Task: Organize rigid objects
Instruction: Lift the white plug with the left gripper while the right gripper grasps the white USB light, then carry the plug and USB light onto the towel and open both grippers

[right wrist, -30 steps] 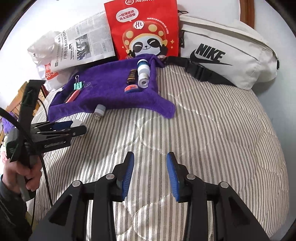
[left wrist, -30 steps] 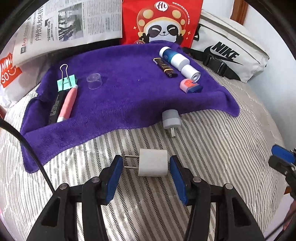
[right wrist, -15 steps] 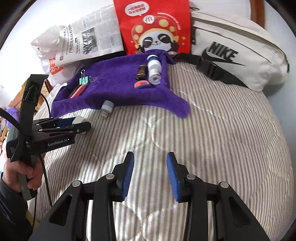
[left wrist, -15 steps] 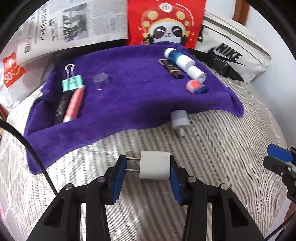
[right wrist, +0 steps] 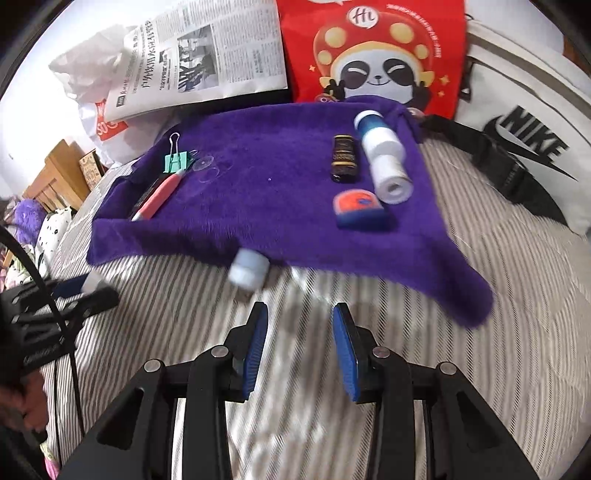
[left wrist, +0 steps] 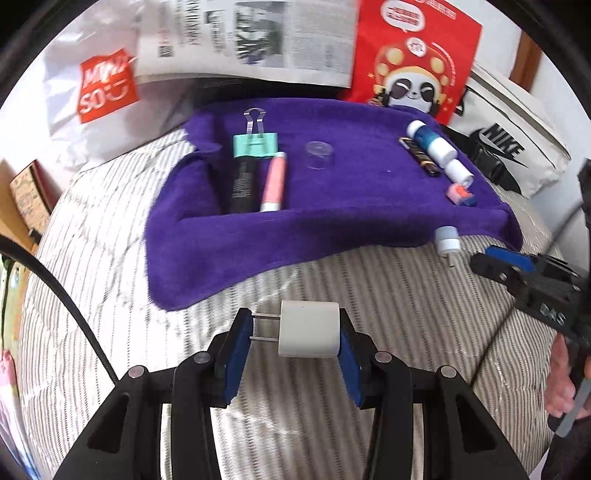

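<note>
My left gripper (left wrist: 293,334) is shut on a white plug charger (left wrist: 309,329), prongs pointing left, held above the striped bedspread just in front of the purple towel (left wrist: 332,221). My right gripper (right wrist: 300,345) is open and empty, close to a small grey-white adapter (right wrist: 248,271) that lies at the towel's front edge; the adapter also shows in the left wrist view (left wrist: 447,240). On the towel lie a green binder clip (left wrist: 255,144), a pink tube (left wrist: 274,182), a black tube (left wrist: 242,182), a clear cap (left wrist: 318,155), a blue-white bottle (right wrist: 380,155), a dark lighter (right wrist: 344,158) and an orange-blue eraser (right wrist: 360,209).
A newspaper (left wrist: 251,33), a red panda bag (right wrist: 373,51) and a white Nike bag (right wrist: 524,147) stand behind the towel. A white Miniso bag (left wrist: 99,96) is at the back left. Wooden furniture (right wrist: 59,173) stands beside the bed on the left.
My left gripper closed on the charger and carried it left, toward the towel's front left. My right gripper moved forward and left, close to the grey-white adapter.
</note>
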